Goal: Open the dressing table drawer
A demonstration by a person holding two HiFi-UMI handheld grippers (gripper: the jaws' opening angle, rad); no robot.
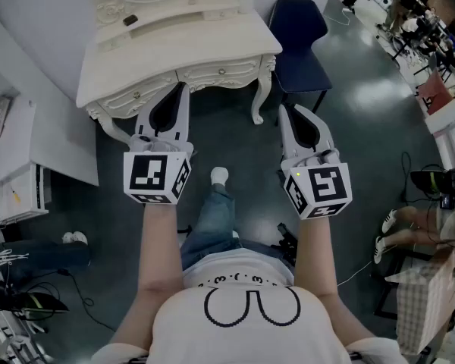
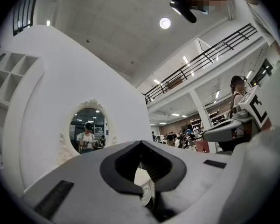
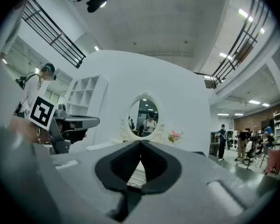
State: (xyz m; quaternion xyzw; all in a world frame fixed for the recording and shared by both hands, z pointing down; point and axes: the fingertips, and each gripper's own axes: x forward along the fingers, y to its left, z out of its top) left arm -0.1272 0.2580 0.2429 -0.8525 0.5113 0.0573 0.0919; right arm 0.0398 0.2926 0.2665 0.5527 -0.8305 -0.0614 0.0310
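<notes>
The white carved dressing table (image 1: 174,44) stands straight ahead, its oval mirror (image 2: 87,129) behind it. Two drawer fronts with small knobs show under its top: one at the left (image 1: 136,95) and a middle one (image 1: 222,72). Both look closed. My left gripper (image 1: 179,89) is shut with nothing in it, and its tip is just in front of the table's front edge, between the two knobs. My right gripper (image 1: 283,109) is also shut and empty, out past the table's right front leg (image 1: 259,97). In each gripper view the jaws meet at the tips.
A dark blue chair (image 1: 299,40) stands right of the table. A white cabinet (image 1: 15,158) is at the left. The person's white shoe (image 1: 220,176) is on the dark floor between the grippers. Cables lie at lower left, and people and clutter fill the right side.
</notes>
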